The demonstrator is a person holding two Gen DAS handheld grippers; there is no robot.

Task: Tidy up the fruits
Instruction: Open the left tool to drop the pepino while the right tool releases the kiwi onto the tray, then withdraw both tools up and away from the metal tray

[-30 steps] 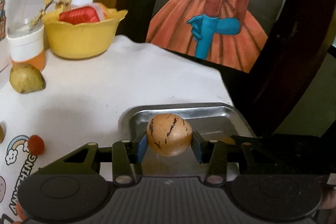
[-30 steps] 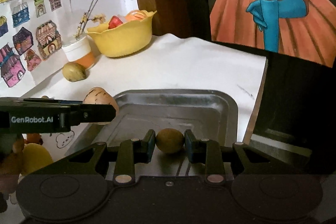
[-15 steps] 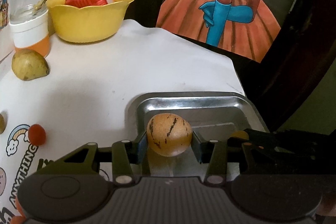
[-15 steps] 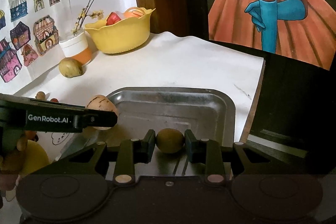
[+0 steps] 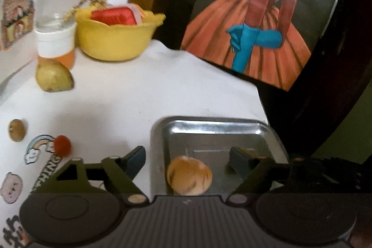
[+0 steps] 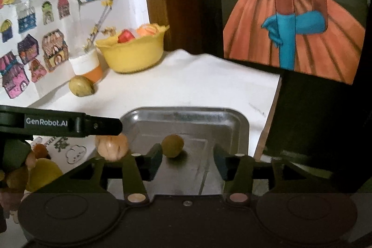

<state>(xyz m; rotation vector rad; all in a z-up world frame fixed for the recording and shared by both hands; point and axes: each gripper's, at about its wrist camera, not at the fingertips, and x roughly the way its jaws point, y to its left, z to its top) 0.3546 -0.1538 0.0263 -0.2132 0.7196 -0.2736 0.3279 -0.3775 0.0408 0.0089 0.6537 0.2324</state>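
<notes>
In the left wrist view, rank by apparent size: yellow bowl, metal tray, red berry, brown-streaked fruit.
1. metal tray, nearer the camera
2. yellow bowl, farther back, so true order unsure
3. brown-streaked fruit
4. red berry

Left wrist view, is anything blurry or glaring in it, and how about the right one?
Left wrist view: the tan fruit is motion-smeared, and glare streaks the metal tray rim. Right wrist view: sharper, the green fruit casts a soft shadow, edges bend.

One metal tray sitting on the tabletop, two fruits in it: tan round one, small green one. One yellow bowl, one jar, three loose fruits lying far left.
</notes>
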